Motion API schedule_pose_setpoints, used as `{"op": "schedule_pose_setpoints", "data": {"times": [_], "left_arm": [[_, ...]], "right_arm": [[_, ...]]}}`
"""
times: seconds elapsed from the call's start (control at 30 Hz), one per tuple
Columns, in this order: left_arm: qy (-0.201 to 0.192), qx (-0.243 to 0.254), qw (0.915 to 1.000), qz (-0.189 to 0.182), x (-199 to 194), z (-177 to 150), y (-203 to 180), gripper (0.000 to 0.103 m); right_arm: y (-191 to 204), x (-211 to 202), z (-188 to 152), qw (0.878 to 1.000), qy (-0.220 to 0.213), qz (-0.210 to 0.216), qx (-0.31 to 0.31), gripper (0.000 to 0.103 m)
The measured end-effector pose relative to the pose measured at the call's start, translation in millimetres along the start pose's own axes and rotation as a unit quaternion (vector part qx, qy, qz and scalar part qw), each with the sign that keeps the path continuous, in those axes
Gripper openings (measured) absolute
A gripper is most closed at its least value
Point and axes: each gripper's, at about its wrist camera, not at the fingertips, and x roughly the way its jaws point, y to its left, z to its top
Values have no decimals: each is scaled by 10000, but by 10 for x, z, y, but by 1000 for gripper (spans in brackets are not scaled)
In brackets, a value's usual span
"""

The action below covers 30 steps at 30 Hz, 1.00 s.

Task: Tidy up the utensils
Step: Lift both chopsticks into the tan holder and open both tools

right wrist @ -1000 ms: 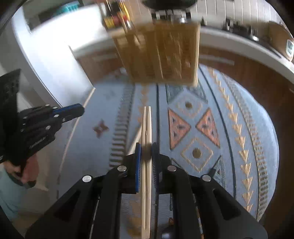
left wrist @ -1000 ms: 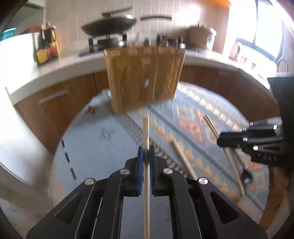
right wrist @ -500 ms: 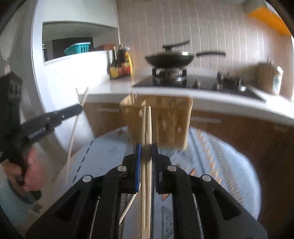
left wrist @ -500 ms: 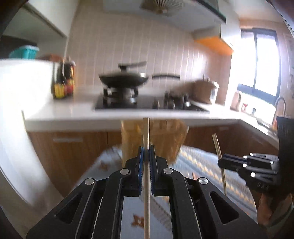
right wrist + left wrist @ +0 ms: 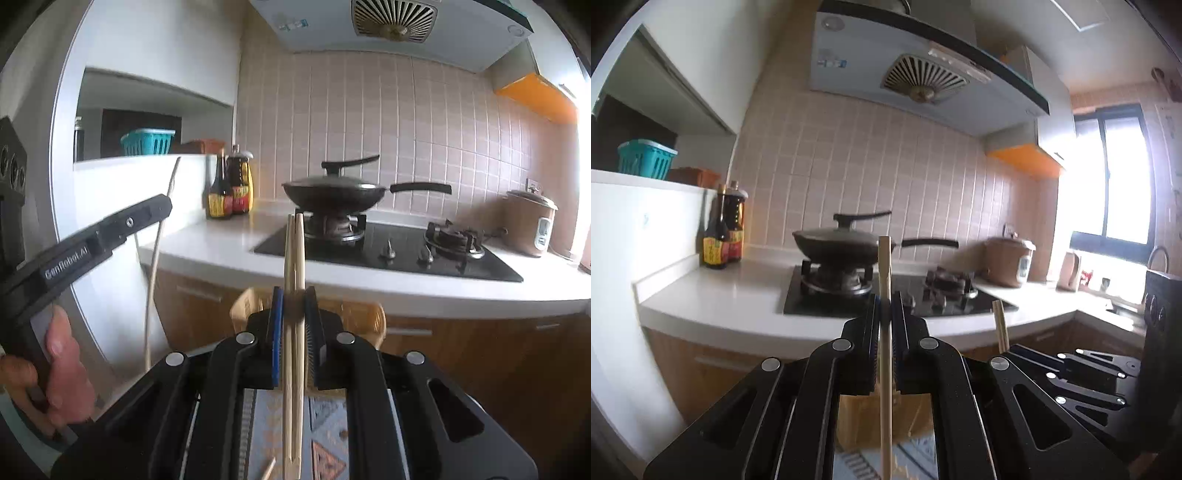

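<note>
Both grippers, raised from the patterned mat [image 5: 325,458] toward the slatted bamboo utensil holder [image 5: 364,317]: left gripper [image 5: 885,321] clamps a single pale wooden chopstick [image 5: 885,369], right gripper [image 5: 294,314] a pale wooden chopstick pair [image 5: 294,350], ready for insertion.

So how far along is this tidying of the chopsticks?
Partway, it seems. In hand: the left tongs grip a single pale wooden chopstick, and the right tongs grip two wooden chopsticks. Left: dropping them into the woven bamboo holder, and another stick lies on the mat.
</note>
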Motion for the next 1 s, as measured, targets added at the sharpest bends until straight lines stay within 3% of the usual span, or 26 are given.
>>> {"op": "schedule_pose_setpoints", "data": {"times": [0.3,0.57,0.7,1.0], "left_arm": [[-449,-101,9989,2,343,140,123,4],[-675,-256,9974,45,784,166,213,4],[-823,-382,9958,82,956,107,252,4],[-928,-152,9945,462,1158,-95,236,4]], "right_arm": [[-190,208,406,9973,-627,62,381,10],[-402,639,522,9906,-1156,-61,726,10],[-416,850,478,9864,-1481,-294,644,10],[-461,1217,232,9857,-1478,-460,666,10]]}}
